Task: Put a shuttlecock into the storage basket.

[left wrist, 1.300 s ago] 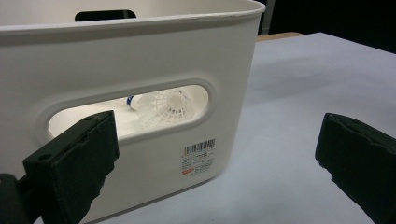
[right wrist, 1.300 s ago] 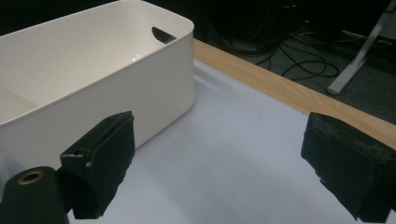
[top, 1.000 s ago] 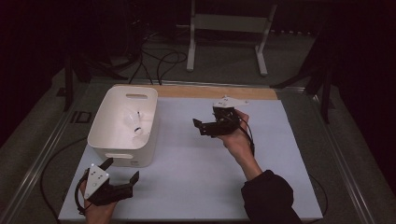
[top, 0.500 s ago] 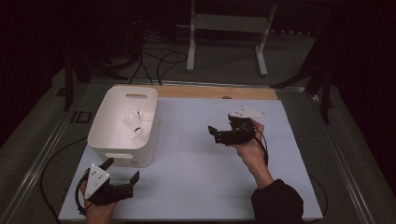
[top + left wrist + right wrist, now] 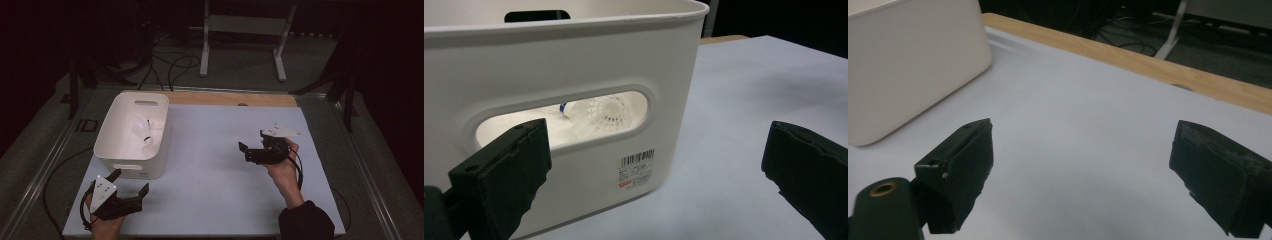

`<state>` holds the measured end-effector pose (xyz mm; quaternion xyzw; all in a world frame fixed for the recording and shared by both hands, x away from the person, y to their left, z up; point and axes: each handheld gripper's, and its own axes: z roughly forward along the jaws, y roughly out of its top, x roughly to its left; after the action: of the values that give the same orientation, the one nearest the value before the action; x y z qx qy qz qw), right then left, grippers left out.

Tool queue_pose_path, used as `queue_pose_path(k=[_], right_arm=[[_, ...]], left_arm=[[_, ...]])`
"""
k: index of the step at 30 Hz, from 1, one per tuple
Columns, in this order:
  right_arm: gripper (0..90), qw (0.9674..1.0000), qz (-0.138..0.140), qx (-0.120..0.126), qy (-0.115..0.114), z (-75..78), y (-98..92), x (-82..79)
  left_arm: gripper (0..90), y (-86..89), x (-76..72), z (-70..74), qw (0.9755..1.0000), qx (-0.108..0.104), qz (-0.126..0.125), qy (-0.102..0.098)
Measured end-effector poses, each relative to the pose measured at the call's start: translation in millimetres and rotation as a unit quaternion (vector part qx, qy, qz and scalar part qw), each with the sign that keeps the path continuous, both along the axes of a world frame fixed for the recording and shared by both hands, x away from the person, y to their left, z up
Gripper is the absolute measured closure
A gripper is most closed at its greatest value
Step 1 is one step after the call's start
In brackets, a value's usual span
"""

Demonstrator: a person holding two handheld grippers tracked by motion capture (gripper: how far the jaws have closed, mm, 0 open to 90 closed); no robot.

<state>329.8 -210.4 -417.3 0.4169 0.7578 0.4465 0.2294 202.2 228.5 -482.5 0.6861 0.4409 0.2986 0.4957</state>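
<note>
The left hand-held gripper holds its two black jaws wide apart with nothing between them. Ahead, from nine to twelve o'clock, stands a white bin on the pale surface. Through its handle slot a white shuttlecock shows inside, above a barcode label.

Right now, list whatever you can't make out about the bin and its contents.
- Shuttlecocks in the white bin, high view: white on white and too small to count.
- Left gripper view: the handle slot shows part of one shuttlecock; the bin wall hides the rest.
- Label on the bin: print too small to read.
- Right gripper view: the bin is cut off by the edge, its inside hidden.
</note>
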Motion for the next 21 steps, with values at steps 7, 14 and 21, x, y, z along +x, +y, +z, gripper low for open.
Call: queue_pose_path(k=[7, 14, 21], right_arm=[[11.4, 0.9996, -0.012, -0.020, -0.016, -1.4, -11.9, -12.6], [11.5, 0.9997, -0.019, -0.011, -0.011, -6.2, -23.2, -24.0], [11.3, 0.9994, -0.031, -0.005, -0.016, -19.9, -37.6, -43.2]], left_arm=[[0.2, 2.4, 0.8, 2.3, 1.0000, -0.009, 0.003, 0.000], [0.2, 2.1, 1.0, 5.1, 1.0000, -0.006, 0.003, -0.003], [0.3, 2.7, 2.4, 8.9, 0.9999, -0.010, 0.006, -0.008]])
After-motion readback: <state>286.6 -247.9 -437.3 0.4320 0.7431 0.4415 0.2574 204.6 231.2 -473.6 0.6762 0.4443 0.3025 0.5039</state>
